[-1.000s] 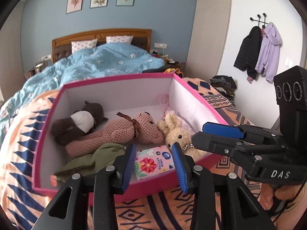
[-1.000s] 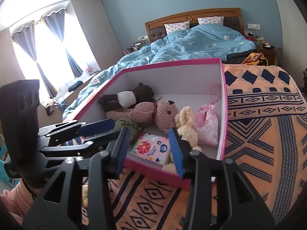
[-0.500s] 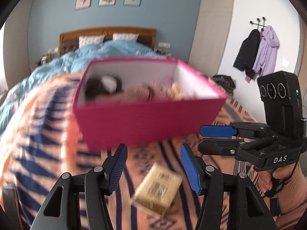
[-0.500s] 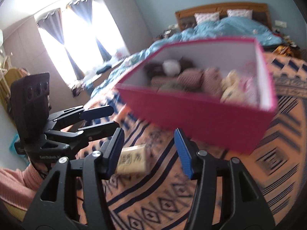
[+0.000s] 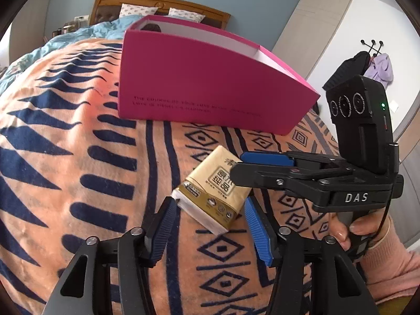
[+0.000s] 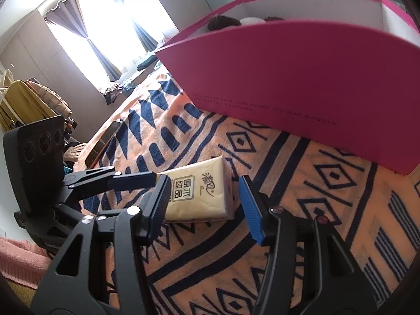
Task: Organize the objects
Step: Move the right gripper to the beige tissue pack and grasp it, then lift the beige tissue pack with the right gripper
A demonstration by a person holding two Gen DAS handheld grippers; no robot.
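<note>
The tissue pack (image 5: 214, 190) is lying askew between the left tongs (image 5: 210, 232), its long axis crossing the gap. The right tongs (image 6: 204, 204) are also being placed around it. Both are being kept half open, having just been narrowing, with nothing gripped.

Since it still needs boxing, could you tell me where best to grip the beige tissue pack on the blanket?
Grip the tissue pack across its two long side faces, coming down from above; it lies flat on the blanket, label up, leaving those faces free.
</note>
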